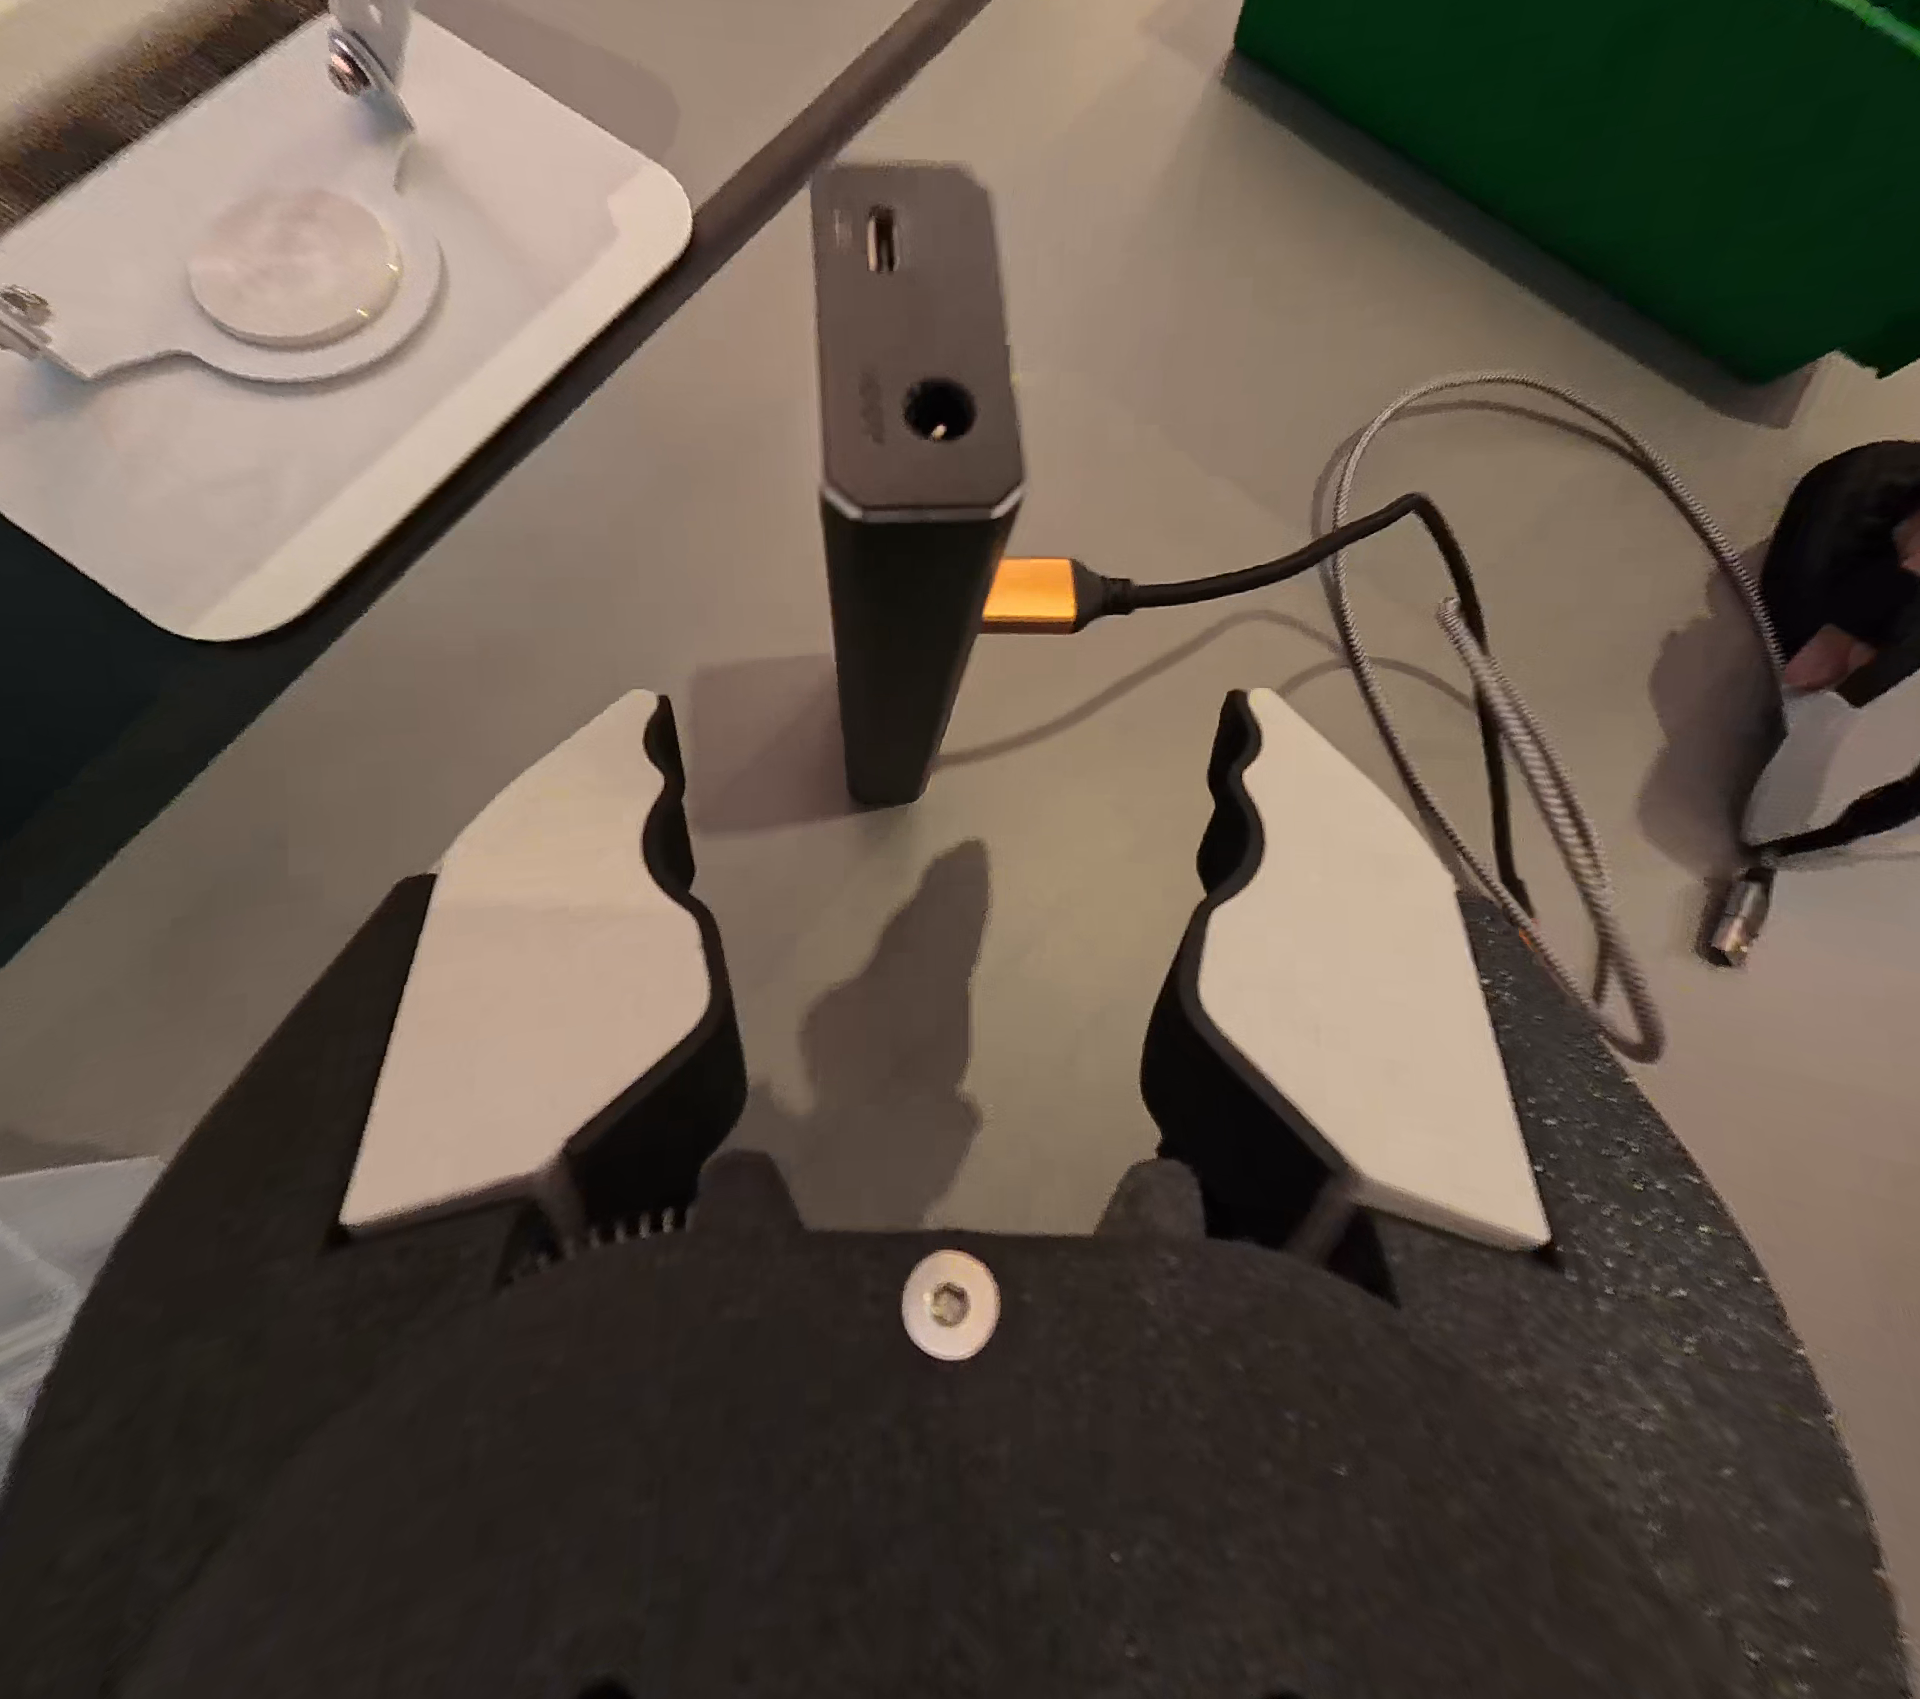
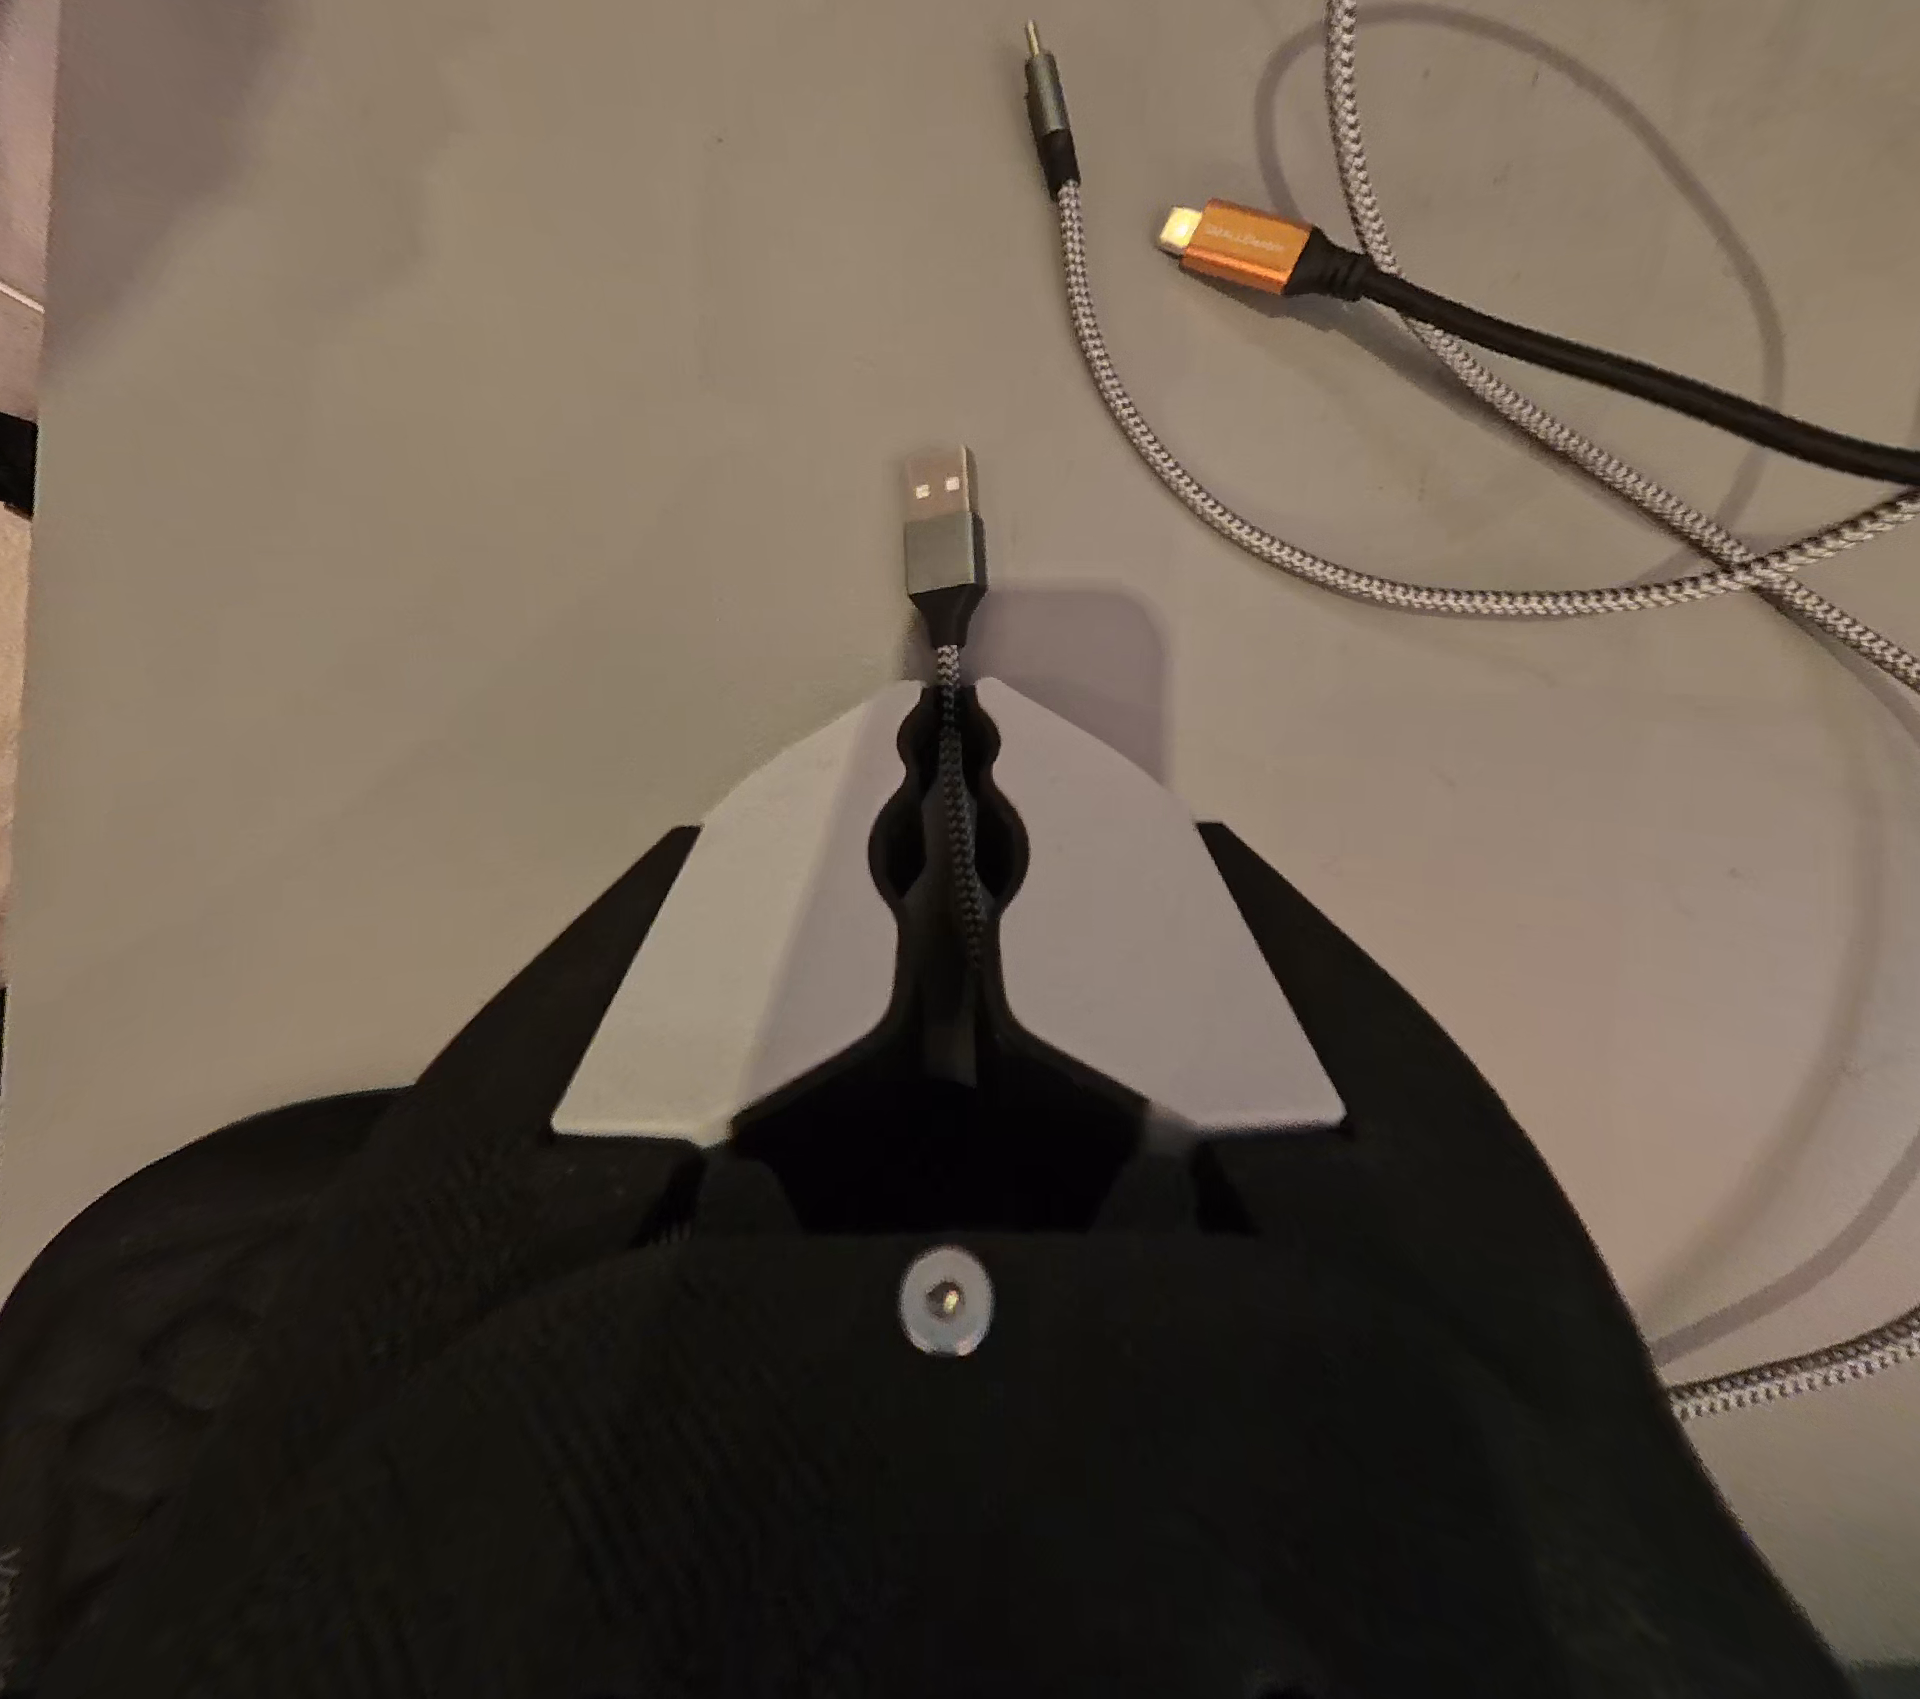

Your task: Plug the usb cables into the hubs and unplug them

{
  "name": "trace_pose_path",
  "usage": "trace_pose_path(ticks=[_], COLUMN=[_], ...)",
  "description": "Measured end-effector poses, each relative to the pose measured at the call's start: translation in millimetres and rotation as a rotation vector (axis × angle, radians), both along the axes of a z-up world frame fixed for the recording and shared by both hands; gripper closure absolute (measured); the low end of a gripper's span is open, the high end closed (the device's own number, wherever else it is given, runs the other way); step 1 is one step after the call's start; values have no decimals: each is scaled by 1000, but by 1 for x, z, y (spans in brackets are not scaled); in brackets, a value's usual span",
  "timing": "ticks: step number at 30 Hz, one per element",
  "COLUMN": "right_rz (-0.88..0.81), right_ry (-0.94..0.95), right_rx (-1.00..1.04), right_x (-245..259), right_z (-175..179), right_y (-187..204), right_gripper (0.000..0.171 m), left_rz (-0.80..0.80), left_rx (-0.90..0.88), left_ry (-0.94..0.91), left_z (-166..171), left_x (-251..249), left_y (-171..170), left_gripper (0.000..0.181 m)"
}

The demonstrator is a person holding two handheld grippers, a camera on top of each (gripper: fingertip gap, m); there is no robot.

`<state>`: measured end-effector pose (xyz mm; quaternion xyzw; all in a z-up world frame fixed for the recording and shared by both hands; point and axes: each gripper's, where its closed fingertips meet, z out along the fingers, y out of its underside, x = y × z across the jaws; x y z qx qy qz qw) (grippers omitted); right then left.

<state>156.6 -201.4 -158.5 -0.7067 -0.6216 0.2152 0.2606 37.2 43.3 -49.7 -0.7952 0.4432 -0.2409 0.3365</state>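
A black USB hub [image 1: 914, 444] stands on end on the grey table. A black cable with an orange plug [image 1: 1029, 600] is plugged into its right side. My left gripper [image 1: 945, 714] is open and empty, just in front of the hub's base. My right gripper [image 2: 951, 688] is shut on a grey braided cable [image 2: 956, 818] just behind its USB-A plug [image 2: 940, 522], which sticks out ahead of the fingertips above the table. The braided cable's small far plug [image 2: 1044, 91] and the black cable's orange far plug [image 2: 1236, 247] lie on the table ahead to the right.
A white stand base [image 1: 312, 361] sits to the left behind a dark gap in the table. A green box [image 1: 1590, 39] stands at the back right. Loops of braided cable [image 1: 1538, 797] and a person's gloved hand on the right gripper [image 1: 1849, 600] are at the right. The black USB hub [image 1: 914, 444] lies some 6 centimetres from my left tips, 35 centimetres from my right tips.
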Motion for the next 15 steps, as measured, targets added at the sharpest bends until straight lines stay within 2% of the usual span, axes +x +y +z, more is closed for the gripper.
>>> trace_pose_path(ticks=[2, 4, 7, 9, 11, 15], right_rz=[0, -7, -103, -176, -252, -334], right_ry=[-7, 31, 170, 286, 355, 358], right_rx=[6, 21, 137, 268, 408, 571], right_x=[1, 1, 6, 12, 20, 29], right_z=[1, 9, 43, 75, 101, 119], right_y=[-1, -1, 17, 29, 39, 46], right_gripper=[166, 166, 167, 167, 167, 167], left_rz=[4, -35, -203, -327, -433, -496], left_rx=[34, 77, 65, 5, -67, -152], left_ry=[-57, -166, -303, -309, -228, -128], left_z=[27, 65, 109, 107, 87, 45], left_x=[1, 10, 38, 61, 84, 121], left_y=[-6, -25, -85, -128, -158, -179], left_gripper=[92, 101, 115, 117, 118, 118])
